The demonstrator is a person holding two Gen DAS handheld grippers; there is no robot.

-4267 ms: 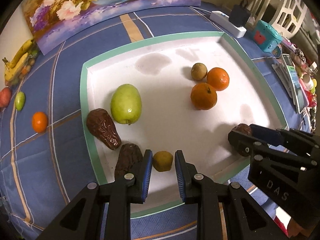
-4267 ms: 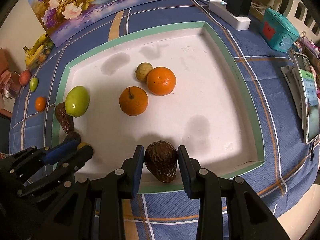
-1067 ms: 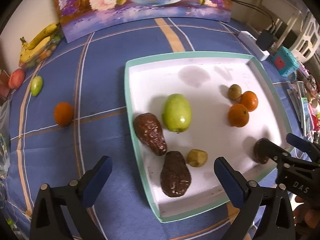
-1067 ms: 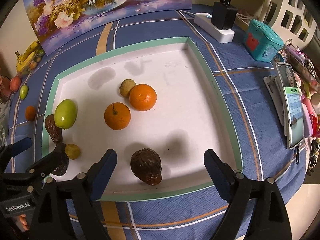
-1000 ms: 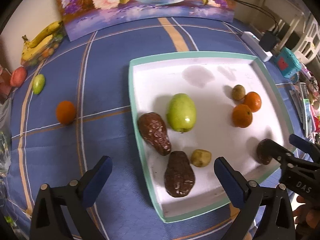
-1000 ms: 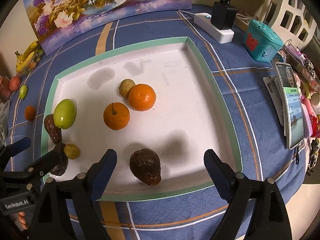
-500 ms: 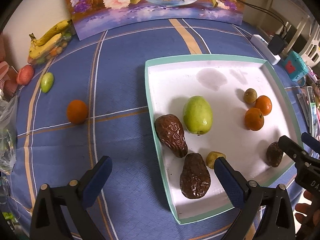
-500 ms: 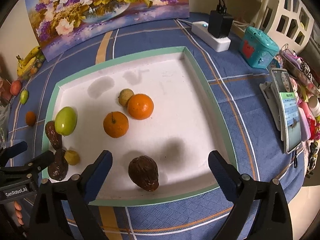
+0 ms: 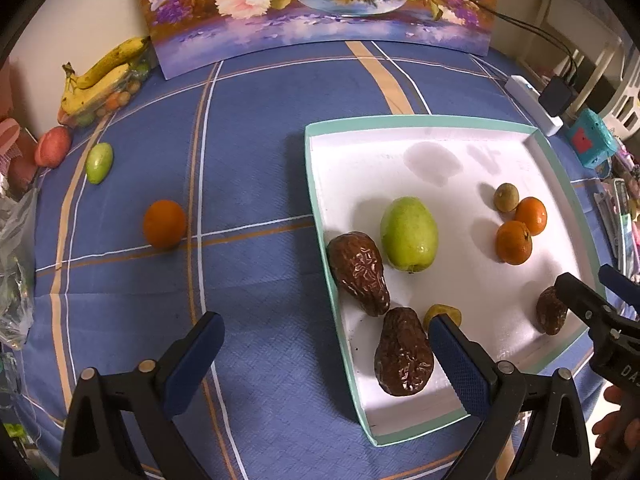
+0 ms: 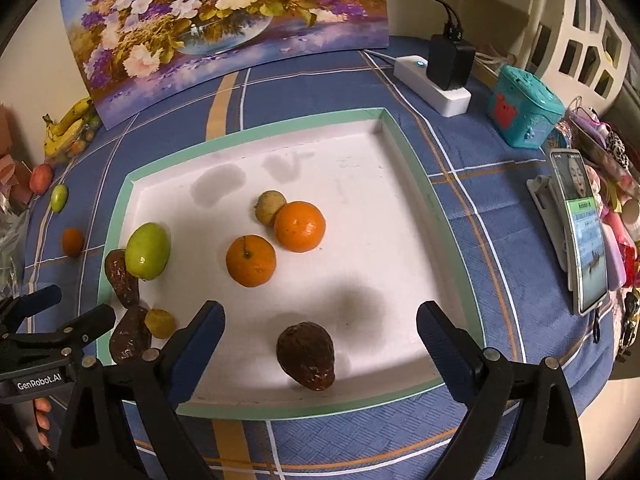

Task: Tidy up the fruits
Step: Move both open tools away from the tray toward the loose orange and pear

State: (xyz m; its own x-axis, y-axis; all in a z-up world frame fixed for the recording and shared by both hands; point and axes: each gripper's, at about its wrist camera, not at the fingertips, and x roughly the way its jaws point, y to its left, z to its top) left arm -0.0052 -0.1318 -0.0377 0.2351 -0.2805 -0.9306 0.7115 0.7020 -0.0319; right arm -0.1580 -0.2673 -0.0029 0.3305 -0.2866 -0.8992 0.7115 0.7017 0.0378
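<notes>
Both the left claw (image 9: 326, 354) and the right claw (image 10: 320, 338) gape wide and hold nothing. The shallow white tray (image 10: 404, 142) with its mint-green rim sits on the blue checked surface (image 9: 248, 128). Between the right claw's fingers lies a wrinkled, glossy brown pear-shaped fruit (image 10: 307, 355), its narrow end toward 5 o'clock. Two similar brown fruits (image 9: 359, 268) lie at the tray's 9 o'clock edge beside a smooth green oval fruit (image 9: 409, 233). A small yellowish fruit (image 9: 442, 314) is half hidden behind the left claw's blue pad. A loose orange (image 9: 164, 224) rests on the cloth outside the tray.
</notes>
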